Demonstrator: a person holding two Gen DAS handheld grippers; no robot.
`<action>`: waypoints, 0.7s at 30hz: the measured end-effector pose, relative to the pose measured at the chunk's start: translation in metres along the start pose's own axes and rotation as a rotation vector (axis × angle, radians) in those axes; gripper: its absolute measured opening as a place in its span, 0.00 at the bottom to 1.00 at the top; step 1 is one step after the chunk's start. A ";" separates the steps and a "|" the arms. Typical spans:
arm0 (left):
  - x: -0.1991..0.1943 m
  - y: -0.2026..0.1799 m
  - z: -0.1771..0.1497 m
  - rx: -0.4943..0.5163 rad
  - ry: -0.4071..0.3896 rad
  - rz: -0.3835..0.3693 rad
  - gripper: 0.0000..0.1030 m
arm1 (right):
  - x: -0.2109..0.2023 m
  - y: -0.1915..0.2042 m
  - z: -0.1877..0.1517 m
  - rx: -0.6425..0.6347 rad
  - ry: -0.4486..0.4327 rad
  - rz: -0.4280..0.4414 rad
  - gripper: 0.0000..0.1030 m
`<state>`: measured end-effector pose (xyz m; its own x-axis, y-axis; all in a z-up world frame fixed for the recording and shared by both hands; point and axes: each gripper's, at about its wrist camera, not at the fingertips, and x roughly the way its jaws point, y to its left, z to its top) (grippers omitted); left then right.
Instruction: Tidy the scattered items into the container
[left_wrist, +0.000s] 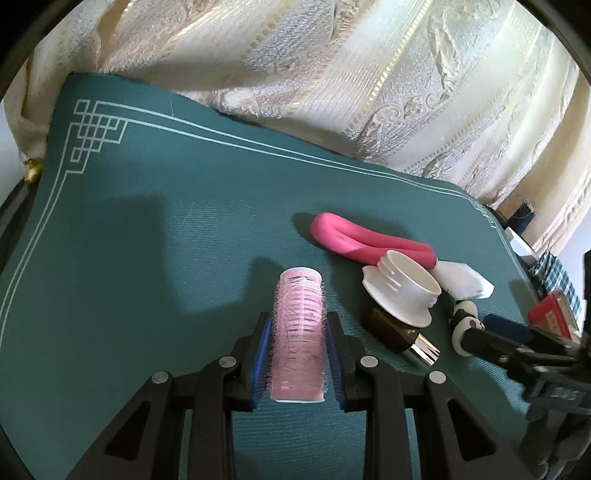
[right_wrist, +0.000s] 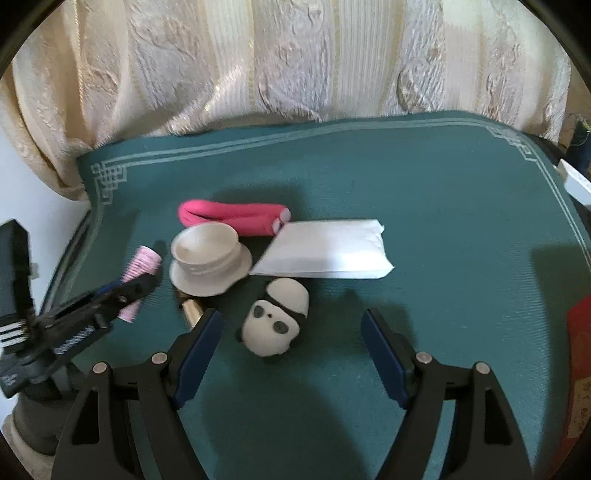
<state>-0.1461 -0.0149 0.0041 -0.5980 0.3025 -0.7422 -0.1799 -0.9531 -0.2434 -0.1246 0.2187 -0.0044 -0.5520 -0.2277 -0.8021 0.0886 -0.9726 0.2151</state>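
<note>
Currently left hand-held gripper (left_wrist: 298, 354), angled downward, clamps bristly pink cylindrical roller (left_wrist: 298, 332); right hand-held gripper (right_wrist: 291, 354) gapes empty, smooth panda (right_wrist: 275, 317) at 12 o'clock.

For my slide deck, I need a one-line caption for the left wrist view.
Left gripper shut on pink hair roller above green mat.
</note>
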 end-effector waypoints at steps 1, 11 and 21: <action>0.000 -0.002 0.000 0.007 0.000 0.005 0.29 | 0.000 0.002 0.000 -0.016 -0.008 -0.009 0.73; 0.000 0.004 -0.001 -0.011 -0.002 -0.013 0.29 | -0.009 0.000 -0.013 -0.029 -0.003 0.035 0.35; -0.001 0.009 -0.001 -0.033 -0.010 -0.002 0.29 | -0.058 -0.021 -0.022 0.011 -0.104 0.035 0.31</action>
<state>-0.1463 -0.0234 0.0017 -0.6056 0.3038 -0.7355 -0.1554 -0.9516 -0.2651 -0.0758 0.2509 0.0255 -0.6321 -0.2545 -0.7319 0.1003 -0.9634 0.2485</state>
